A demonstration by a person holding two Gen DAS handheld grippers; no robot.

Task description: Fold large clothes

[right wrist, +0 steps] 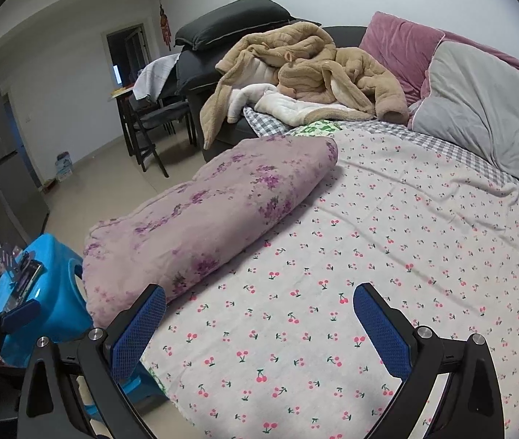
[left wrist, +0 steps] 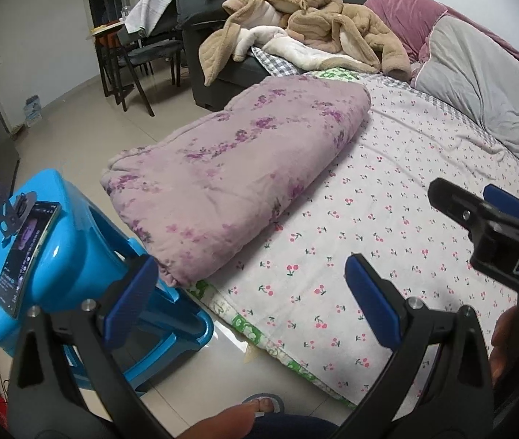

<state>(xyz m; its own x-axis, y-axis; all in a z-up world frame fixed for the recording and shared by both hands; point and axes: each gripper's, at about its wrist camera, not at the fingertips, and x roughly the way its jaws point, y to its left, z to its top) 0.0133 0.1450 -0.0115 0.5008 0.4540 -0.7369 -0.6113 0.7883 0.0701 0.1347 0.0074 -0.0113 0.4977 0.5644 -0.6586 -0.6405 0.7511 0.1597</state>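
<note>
A pile of tan fleece clothes [left wrist: 307,25] lies crumpled on the dark sofa at the far end of the bed; it also shows in the right wrist view [right wrist: 314,77]. A folded lilac floral quilt [left wrist: 237,179] lies along the bed's left edge, and shows in the right wrist view [right wrist: 204,216]. My left gripper [left wrist: 252,285] is open and empty, held over the near corner of the bed. My right gripper [right wrist: 259,311] is open and empty above the cherry-print sheet [right wrist: 369,256]; it also shows at the right of the left wrist view [left wrist: 478,205].
A blue plastic stool [left wrist: 58,267] with a phone on a stand [left wrist: 25,248] sits by the bed's near left corner. A grey and pink duvet [left wrist: 478,84] lies at the far right. A dark table and chairs [left wrist: 135,58] stand beyond. My foot [left wrist: 259,406] is on the floor.
</note>
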